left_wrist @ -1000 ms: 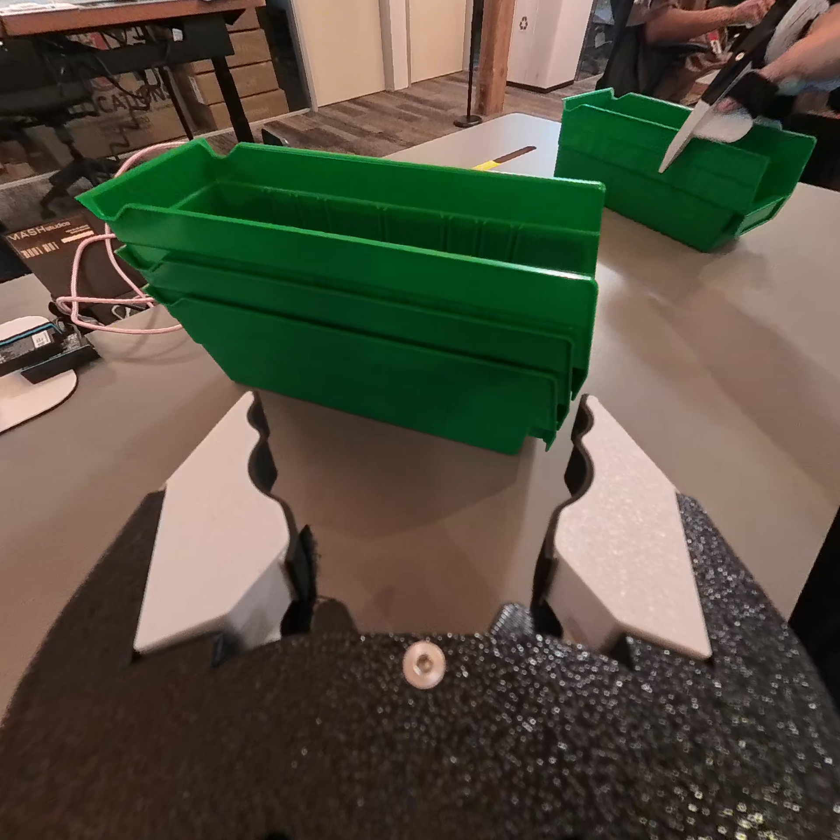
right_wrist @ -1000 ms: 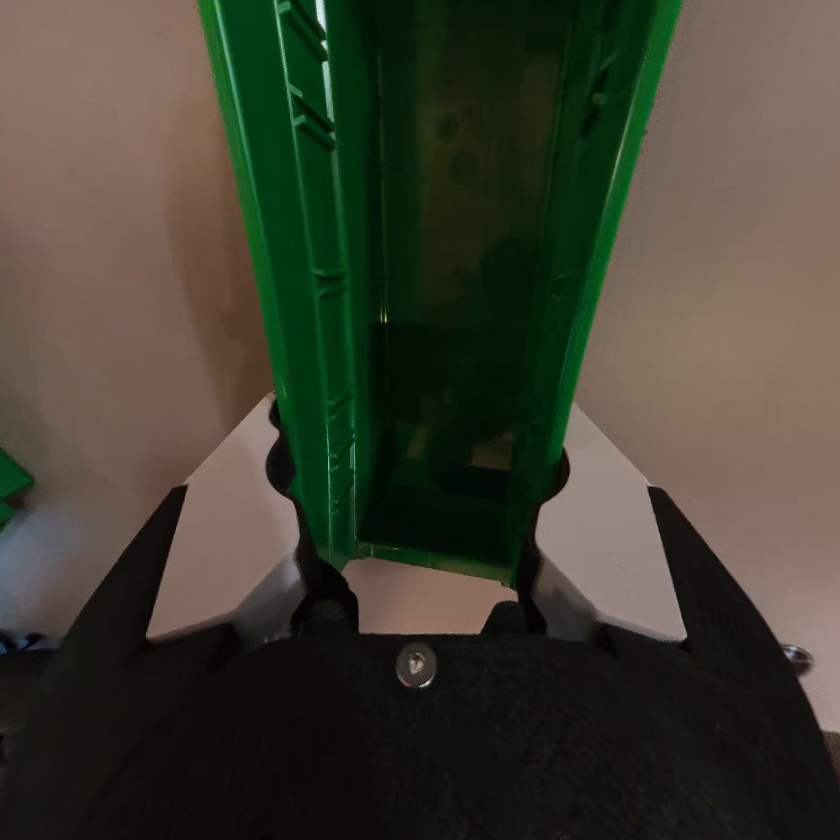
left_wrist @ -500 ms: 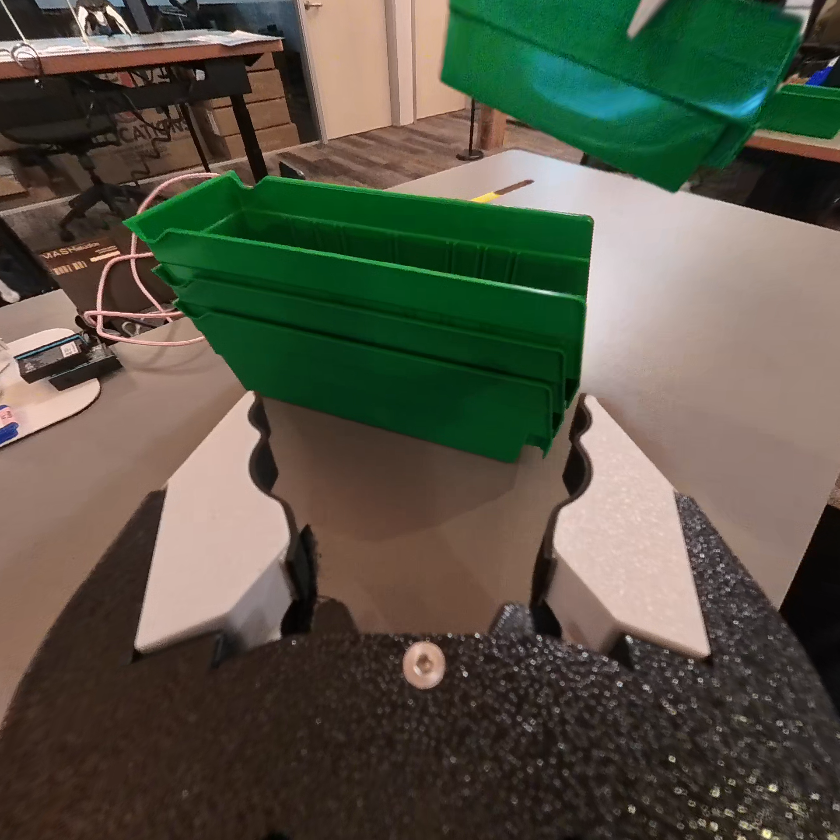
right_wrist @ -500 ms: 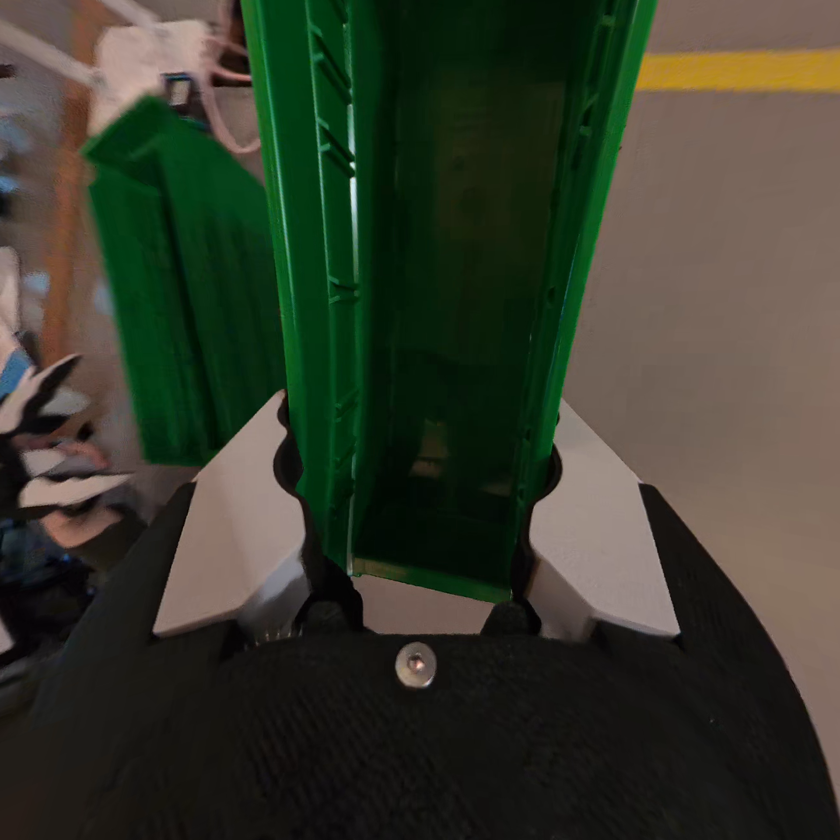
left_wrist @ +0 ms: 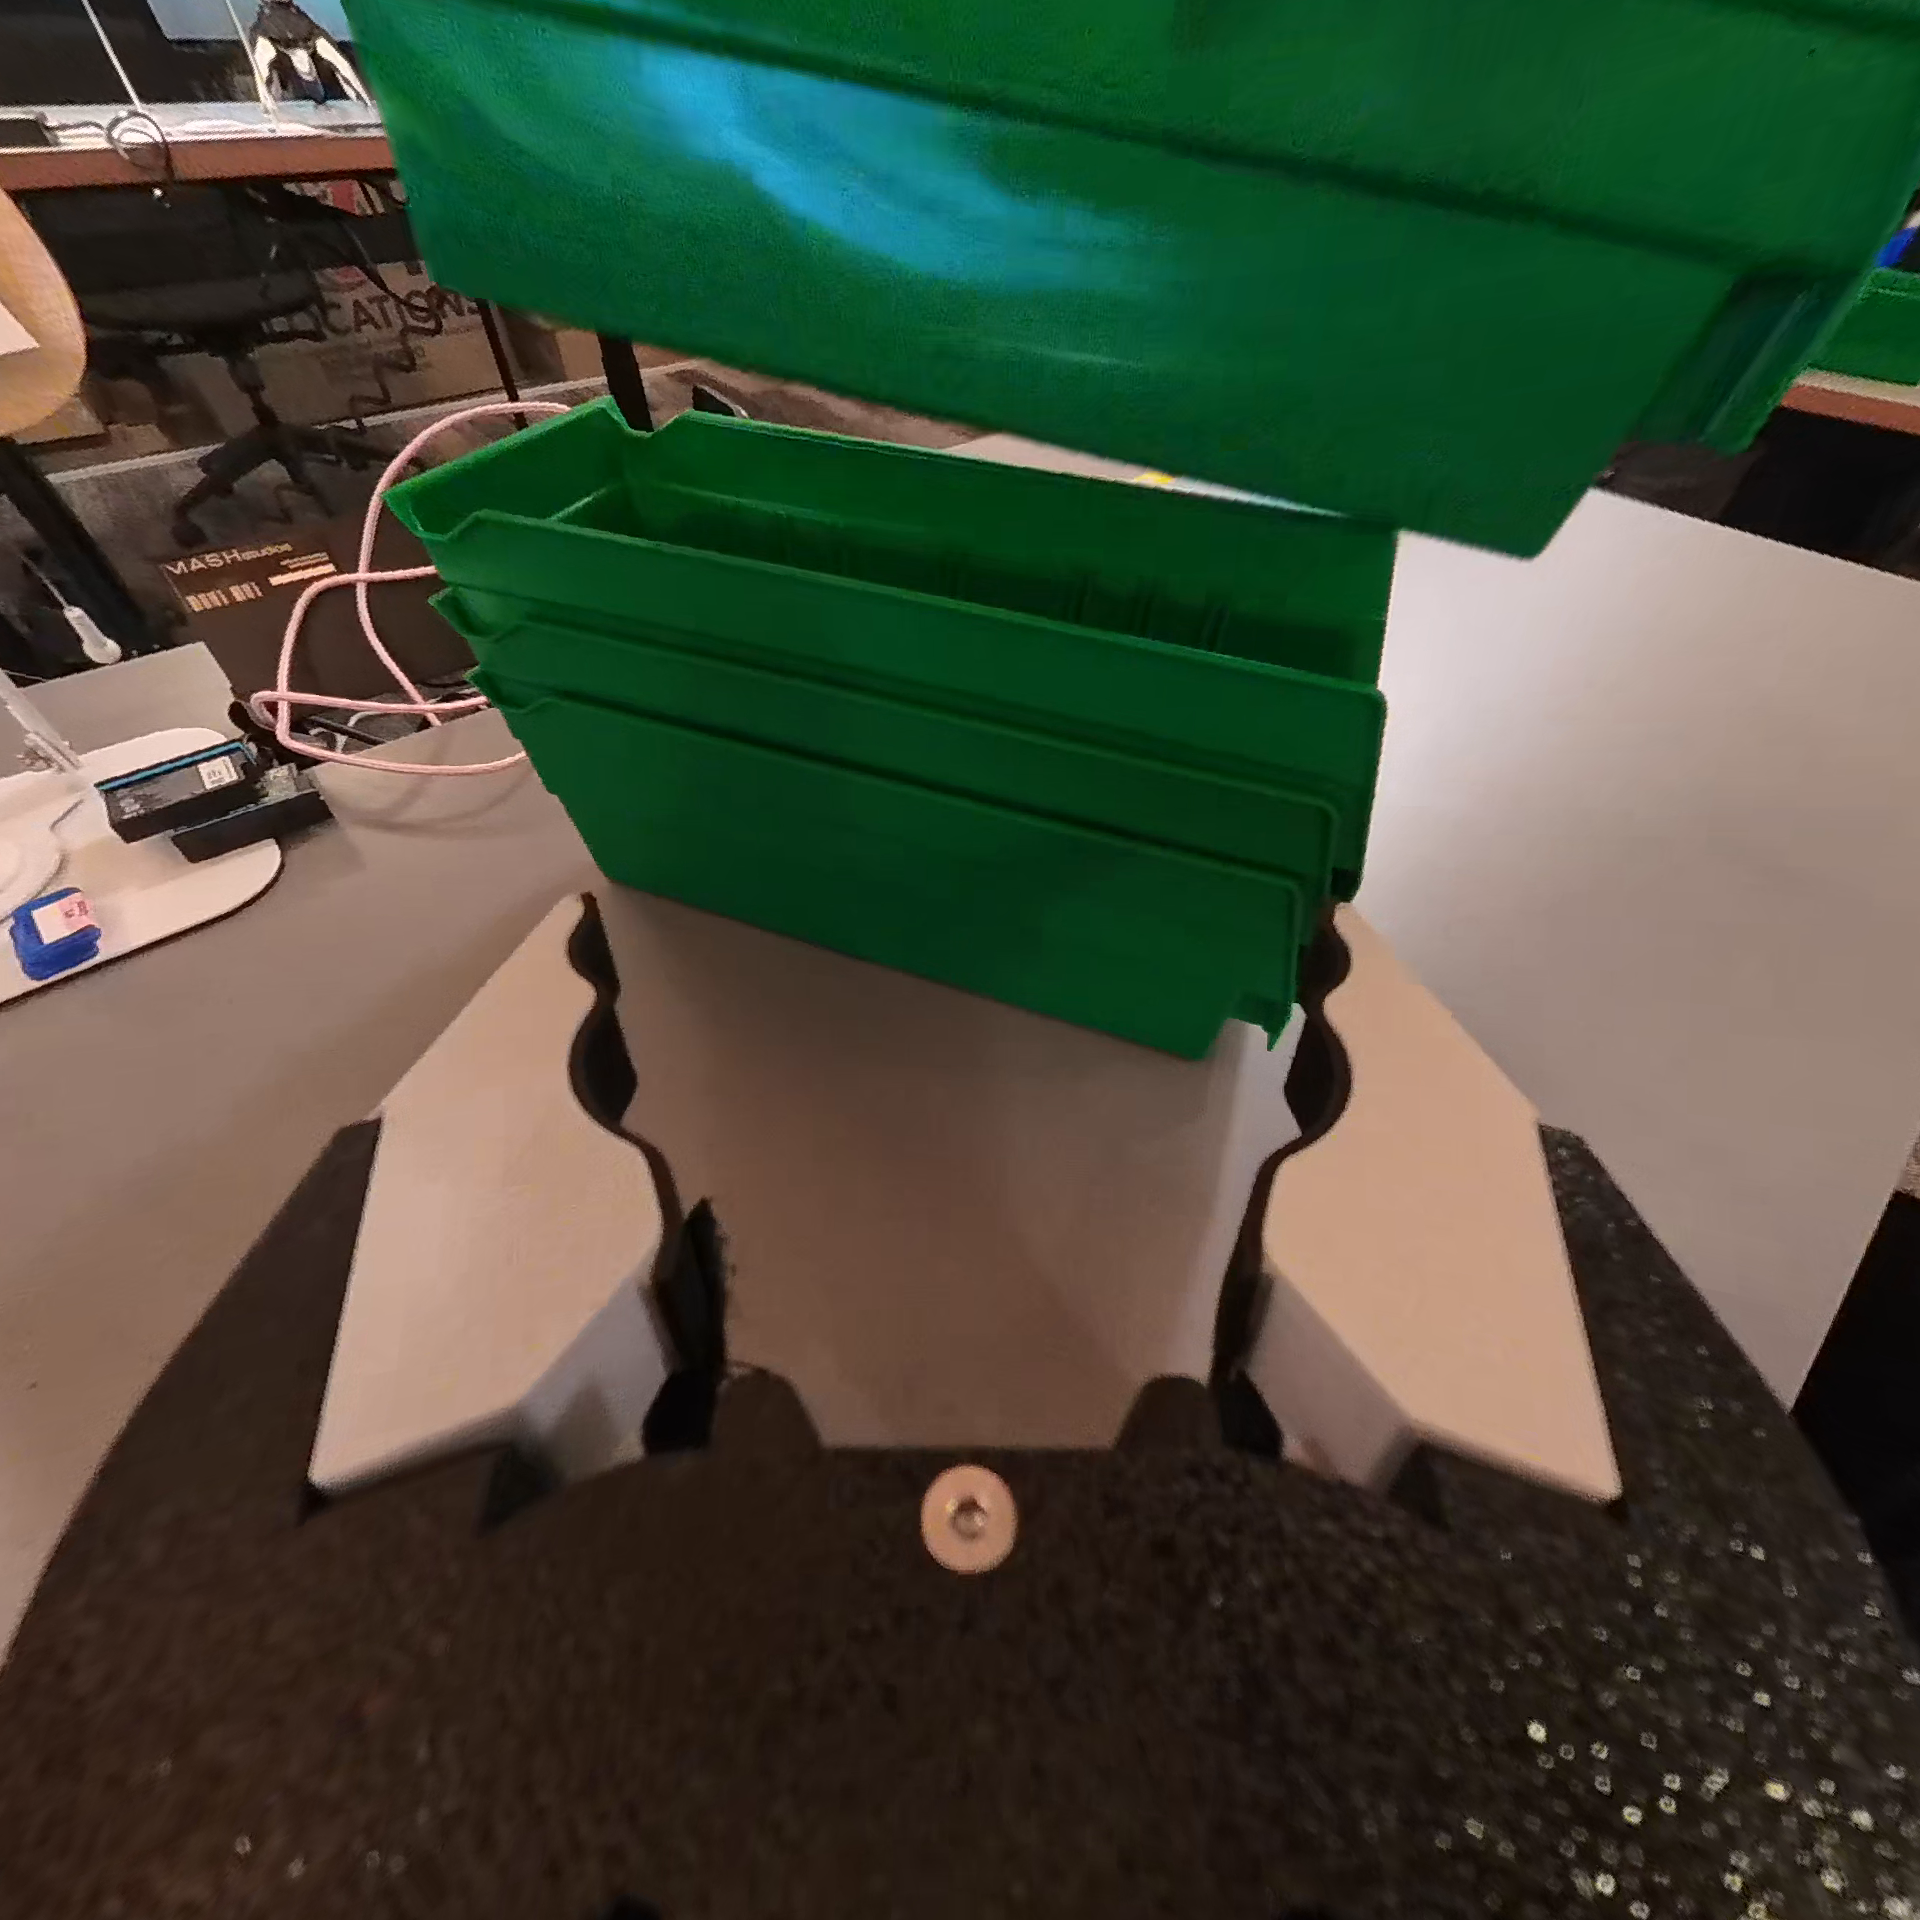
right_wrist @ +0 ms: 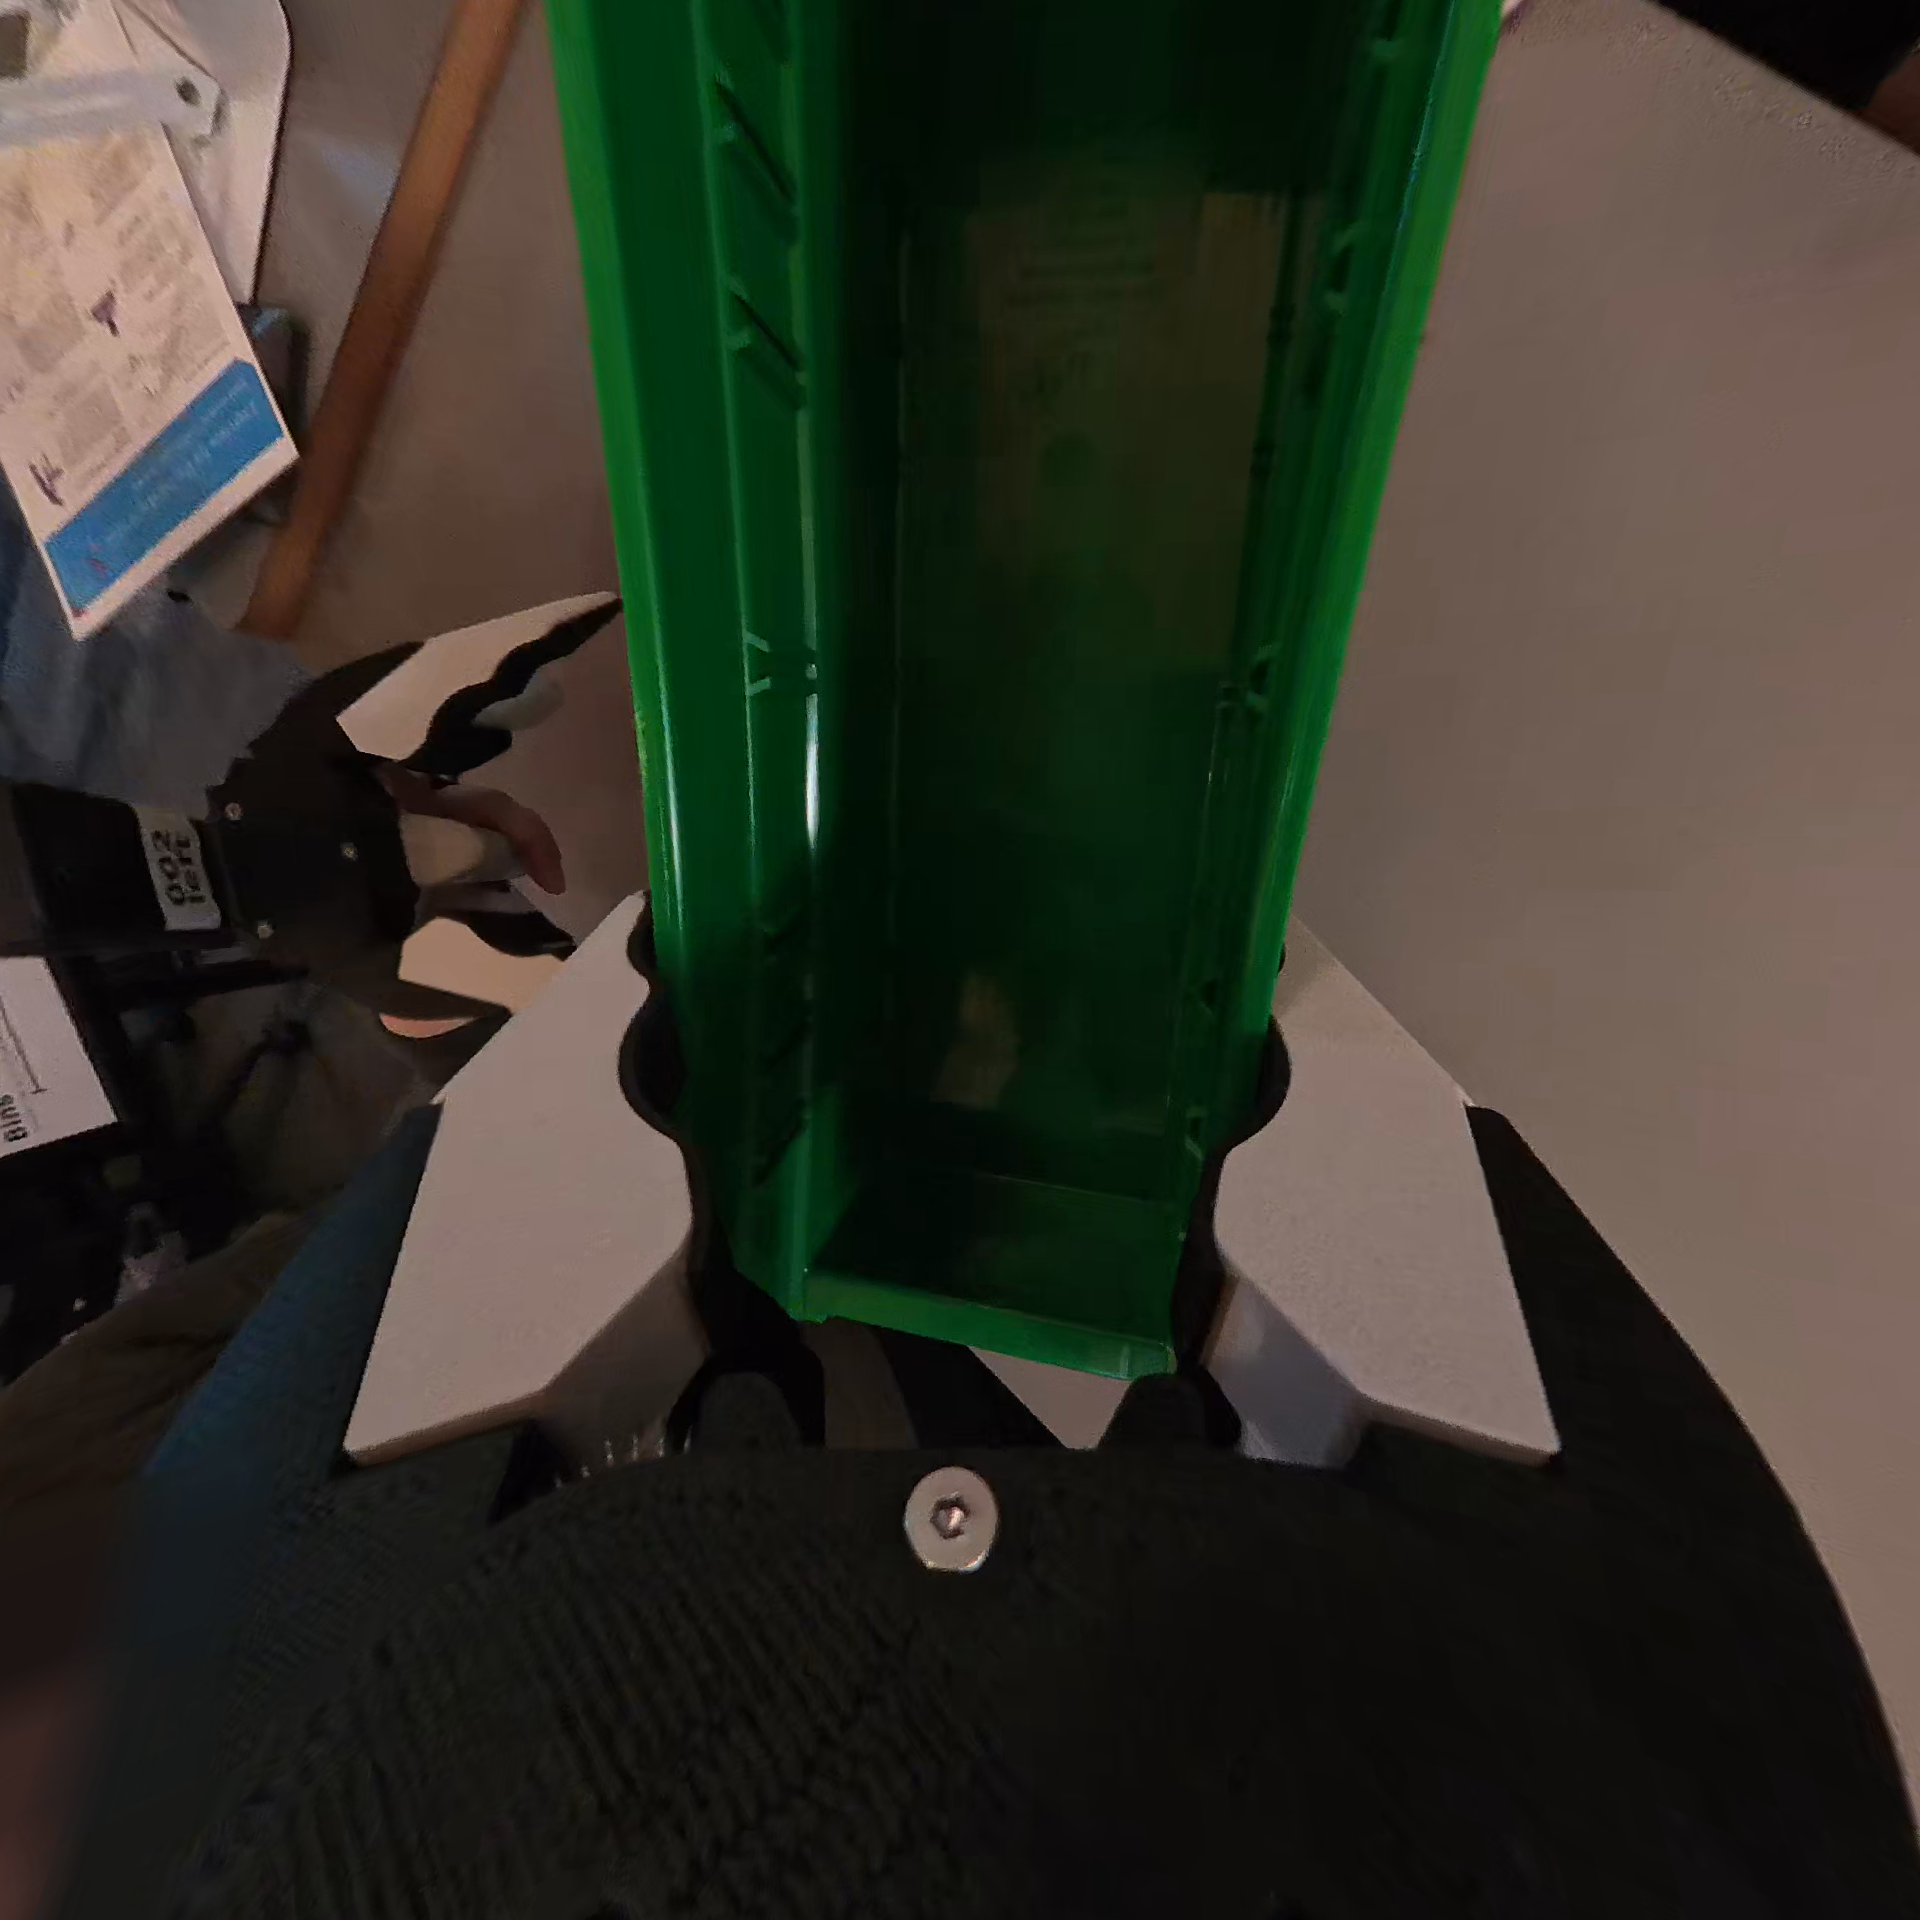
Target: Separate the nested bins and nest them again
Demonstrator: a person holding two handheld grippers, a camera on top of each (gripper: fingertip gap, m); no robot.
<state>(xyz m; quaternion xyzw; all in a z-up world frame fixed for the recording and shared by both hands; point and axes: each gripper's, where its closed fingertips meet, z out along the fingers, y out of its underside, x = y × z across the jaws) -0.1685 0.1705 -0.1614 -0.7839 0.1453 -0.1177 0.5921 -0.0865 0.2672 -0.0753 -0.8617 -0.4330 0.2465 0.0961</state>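
A stack of three nested green bins (left_wrist: 935,790) stands on the grey table (left_wrist: 1610,831). My left gripper (left_wrist: 961,935) is open and empty, low over the table, with its fingertips just short of the stack's near long side. My right gripper (right_wrist: 966,925) is shut on the end of another green bin (right_wrist: 1039,623), one finger on each long wall. In the left wrist view this held bin (left_wrist: 1039,260) hangs in the air, blurred, above the stack and apart from it. The left gripper (right_wrist: 499,707) also shows at the left of the right wrist view.
A pink cable (left_wrist: 343,644) and black devices (left_wrist: 197,790) on a white board lie left of the stack. The table's right edge (left_wrist: 1829,1299) is close. Printed papers (right_wrist: 135,395) and a wooden strip (right_wrist: 384,332) lie below the held bin's left side.
My right gripper has lifted its bin off the far right of the table and carried it over the stack. My left gripper has stayed open near the stack.
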